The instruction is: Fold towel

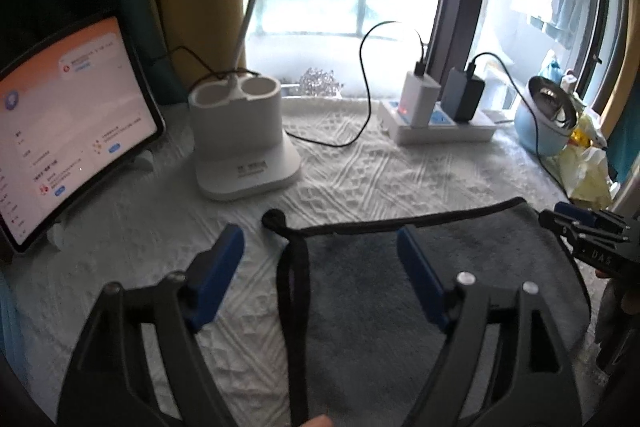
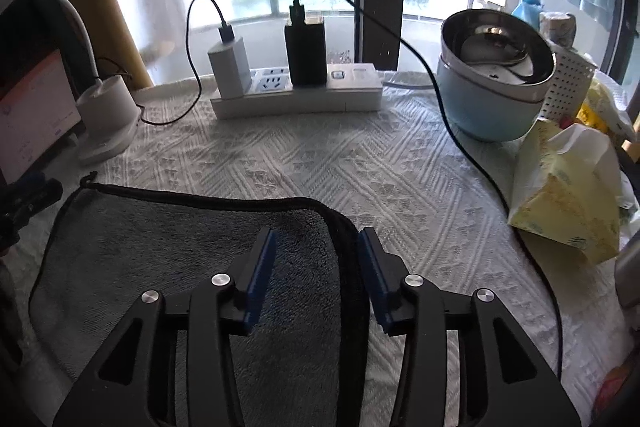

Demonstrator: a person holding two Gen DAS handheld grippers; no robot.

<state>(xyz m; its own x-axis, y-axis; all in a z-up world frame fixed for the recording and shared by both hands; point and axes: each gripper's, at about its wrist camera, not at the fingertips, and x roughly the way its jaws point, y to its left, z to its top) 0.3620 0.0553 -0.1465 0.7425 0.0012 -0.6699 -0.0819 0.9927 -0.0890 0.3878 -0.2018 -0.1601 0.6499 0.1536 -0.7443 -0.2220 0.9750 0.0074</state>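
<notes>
Towel (image 2: 168, 267) lying flat, no fold visible — left gripper (image 1: 320, 275) gaping wide, right gripper (image 2: 316, 275) narrower, both straddling side edges, gripping nothing.

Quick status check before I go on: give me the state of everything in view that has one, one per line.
towel: lying flat on the table, no fold visible
left gripper: open, straddling the towel's left edge
right gripper: open, straddling the towel's right edge
tablet: screen lit, propped on a stand
power strip: two chargers plugged in
white charger: cable attached
black charger: cable attached
metal bowl: tilted, open top
</notes>
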